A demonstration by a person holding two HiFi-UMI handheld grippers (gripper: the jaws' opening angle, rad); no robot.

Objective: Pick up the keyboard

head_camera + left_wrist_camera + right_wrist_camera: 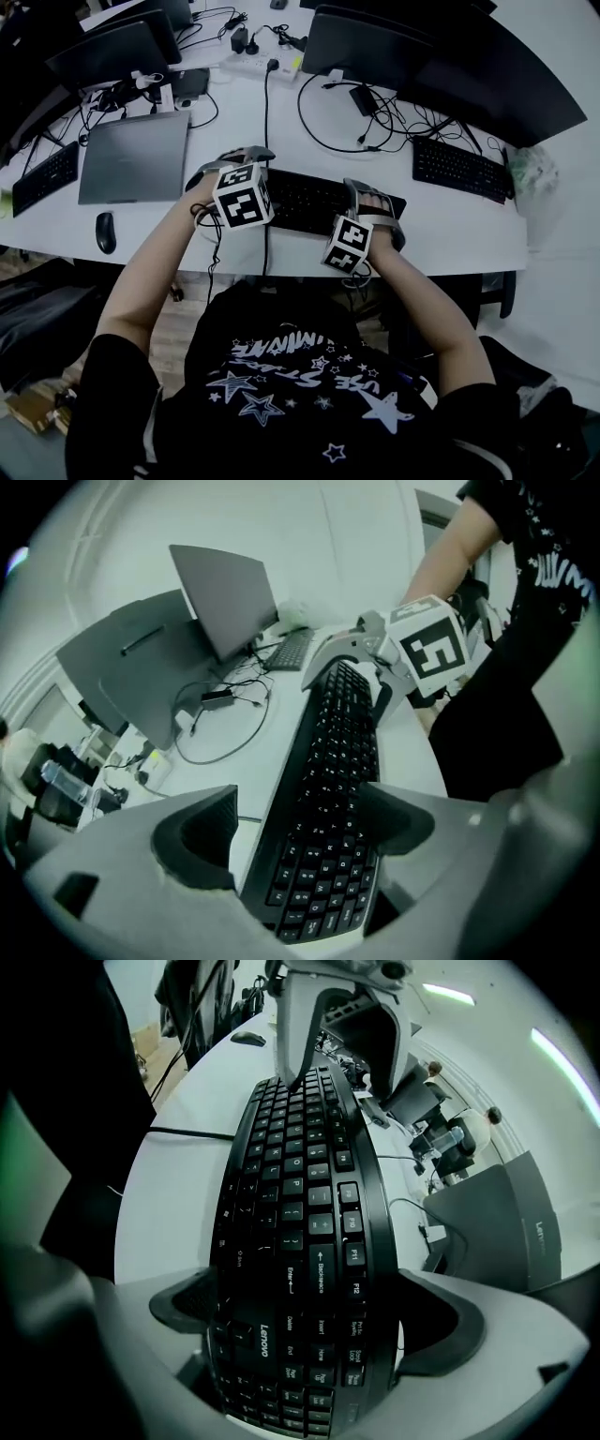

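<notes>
Shirt, head view: a black shirt [300,375] with a star print fills the bottom of the picture, nearest the lens. Both forearms reach from it to the desk [450,234].
Keyboard, head view: the black keyboard [309,202] lies along the near edge of the white desk, straight in front of the person, with a gripper at each end.
Grippers, head view: the left gripper [236,161] sits at the keyboard's left end and the right gripper [380,208] at its right end, marker cubes facing up.
Neighbours, head view: a closed laptop [136,155] and a mouse [106,232] lie to the left, a second keyboard [459,169] to the right, and monitors [366,42] behind. All are apart from the task's keyboard.
Left claw, left gripper view: the jaws straddle the short end, one pad over the front rim and the other right at the back rim. It reads as clamped on the keyboard, though the back contact is less plain.
Right claw, right gripper view: both pads press on the front and back rims at the number-pad end, so it is gripping the keyboard.
Lift state: no view settles whether the keyboard has left the desk.
Handling, my judgement: it is probably a light, stiff plastic slab, long enough to sag or swing if held by one end. The smooth rims could slip under the pads, and a pad set too far in would press keys.
Where to hold: take both short ends, pinched across the depth and kept level, as now.
Snag risk: a cable [266,122] crosses the desk at the keyboard. I cannot tell whose it is, but it may tug.
</notes>
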